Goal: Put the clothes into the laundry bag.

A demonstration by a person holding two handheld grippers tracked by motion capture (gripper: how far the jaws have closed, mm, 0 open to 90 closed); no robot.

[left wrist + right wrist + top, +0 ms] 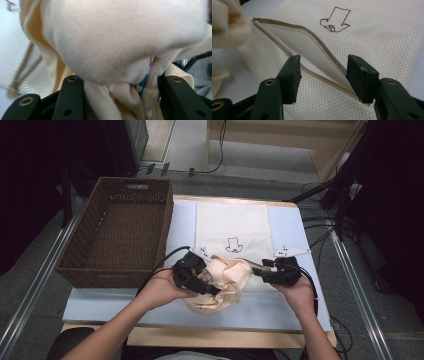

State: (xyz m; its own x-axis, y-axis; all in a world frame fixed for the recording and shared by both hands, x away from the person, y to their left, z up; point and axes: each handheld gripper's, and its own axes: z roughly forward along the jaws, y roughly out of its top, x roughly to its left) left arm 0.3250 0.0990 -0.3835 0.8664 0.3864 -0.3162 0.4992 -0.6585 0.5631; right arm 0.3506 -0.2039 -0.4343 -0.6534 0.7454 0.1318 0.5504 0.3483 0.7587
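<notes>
A bunched cream garment (pixel 227 275) lies at the near middle of the table, partly over the near edge of a white mesh bag (pixel 230 227). My left gripper (pixel 209 288) is shut on the garment; in the left gripper view the cloth (pixel 120 37) is crumpled between the jaws (pixel 123 82) and bulges above them. My right gripper (pixel 258 270) stands open at the bag's near right. In the right gripper view its jaws (pixel 325 75) straddle the gaping zipper mouth (pixel 294 35) of the mesh bag (pixel 374 37) without pressing on it. The garment (pixel 227 25) shows at the upper left there.
A brown wicker basket (pixel 115 270) stands on the left of the table, against the white mat (pixel 285 307). A drawn arrow (pixel 233 245) marks the bag. Cables and dark stands lie beyond the table's right edge.
</notes>
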